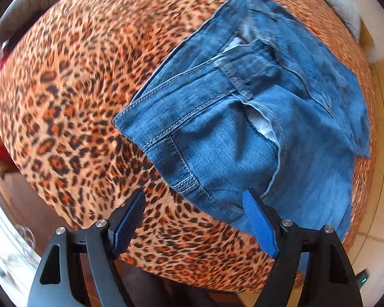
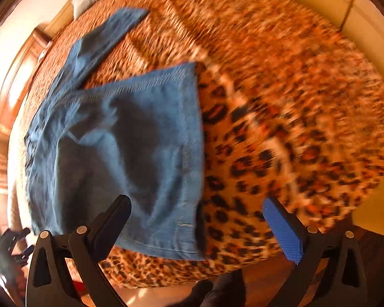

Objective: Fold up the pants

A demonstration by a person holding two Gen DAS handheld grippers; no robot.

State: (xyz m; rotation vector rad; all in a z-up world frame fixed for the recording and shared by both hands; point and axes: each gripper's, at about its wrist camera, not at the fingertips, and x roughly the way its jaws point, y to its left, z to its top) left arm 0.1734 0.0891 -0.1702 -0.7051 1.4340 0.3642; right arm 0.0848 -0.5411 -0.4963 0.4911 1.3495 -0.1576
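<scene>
A leopard-print cover (image 1: 71, 102) fills most of both views, spread over a wide bed-like surface. On it lies one pair of blue denim pants (image 1: 243, 128), the only garment in sight. In the left wrist view the waist end lies nearest, with stitched seams, a belt-loop band and white pocket lining showing at an opening; the cloth runs away toward the upper right. In the right wrist view a hemmed leg end lies nearest, a second leg stretches off toward the upper left, and this view is blurred.

A pale pillow (image 1: 338, 2) sits at the far edge of the cover, and a wooden bed frame (image 2: 20, 71) shows beyond it in the right view.

There are two grippers, each with two fingers carrying blue ribbed pads. The left gripper (image 1: 194, 202) has its fingers spread wide and grips nothing; its right-side finger overlaps the near edge of the pants, its left-side finger is over bare cover. The right gripper (image 2: 197, 207) is likewise spread and free of cloth; the hem of the pants lies between its fingers in the view, nearer the left-side one. Whether either touches the denim cannot be told.
</scene>
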